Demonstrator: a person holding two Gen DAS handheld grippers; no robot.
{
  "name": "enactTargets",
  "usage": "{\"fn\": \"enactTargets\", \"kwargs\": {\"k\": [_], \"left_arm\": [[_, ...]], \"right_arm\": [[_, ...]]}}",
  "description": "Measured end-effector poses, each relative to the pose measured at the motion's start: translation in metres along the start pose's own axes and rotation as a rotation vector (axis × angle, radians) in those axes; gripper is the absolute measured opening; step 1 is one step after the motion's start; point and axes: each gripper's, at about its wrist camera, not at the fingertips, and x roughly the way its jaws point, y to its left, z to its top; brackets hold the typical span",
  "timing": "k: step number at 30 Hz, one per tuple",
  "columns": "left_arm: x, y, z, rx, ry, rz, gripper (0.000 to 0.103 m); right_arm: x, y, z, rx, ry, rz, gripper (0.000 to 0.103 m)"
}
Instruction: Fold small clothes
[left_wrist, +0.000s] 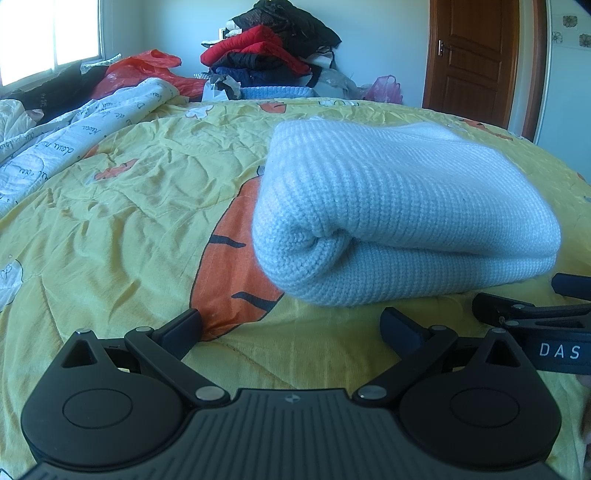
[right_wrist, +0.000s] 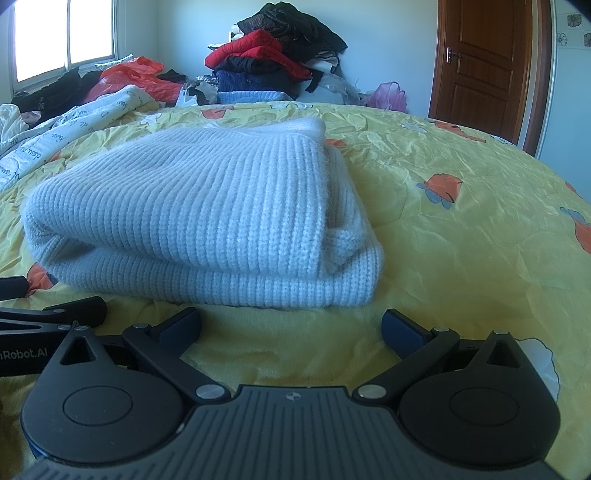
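A bed fills both views, covered by a wrinkled yellow quilt printed with orange carrots and small white figures. At its far left side lies a bunched white blanket with dark handwriting print, and beyond that a red plastic bag under the window. Against the back wall stands a tall pile of clothes in red, black and navy, with a pink plastic bag to its right and a brown wooden door in the corner.

On the middle of the quilt rests the pale blue knitted sweater, folded into a thick, compact bundle with its layers stacked. In the left wrist view its rounded folded end faces the camera; in the right wrist view the ribbed top layer and an open edge on the right side show.

The left hand-held gripper sits low over the quilt just in front of the sweater, jaws spread wide and empty, not touching the knit. The right hand-held gripper is just beside it, also spread wide and holding nothing, close to the sweater's near edge. Each one's black fingers show at the margin of the other's view.
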Motion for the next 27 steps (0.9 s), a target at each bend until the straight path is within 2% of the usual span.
{"fn": "enactTargets", "kwargs": {"k": [2, 4, 6, 10, 17, 20, 27], "left_arm": [[-0.002, 0.001, 0.0, 0.004, 0.011, 0.001, 0.103], [-0.011, 0.002, 0.0, -0.011, 0.033, 0.033, 0.103], [-0.03, 0.006, -0.009, -0.045, 0.01, 0.041, 0.103], [-0.061, 0.009, -0.024, -0.05, 0.016, 0.035, 0.103], [-0.098, 0.02, -0.015, -0.131, -0.028, 0.067, 0.103], [-0.11, 0.017, -0.013, -0.119, -0.061, 0.091, 0.103], [-0.117, 0.009, -0.012, -0.096, -0.062, 0.054, 0.103]], "right_arm": [[-0.004, 0.001, -0.001, -0.003, 0.005, -0.004, 0.103], [-0.013, 0.002, -0.004, 0.01, 0.027, -0.019, 0.102], [-0.029, 0.001, -0.011, 0.069, 0.042, -0.05, 0.103], [-0.048, -0.001, -0.021, 0.106, 0.047, -0.008, 0.103], [-0.064, 0.007, -0.019, 0.089, 0.054, -0.01, 0.103], [-0.076, 0.009, -0.02, 0.075, 0.039, 0.002, 0.103], [-0.084, 0.004, -0.025, 0.082, 0.037, 0.001, 0.103]]}}
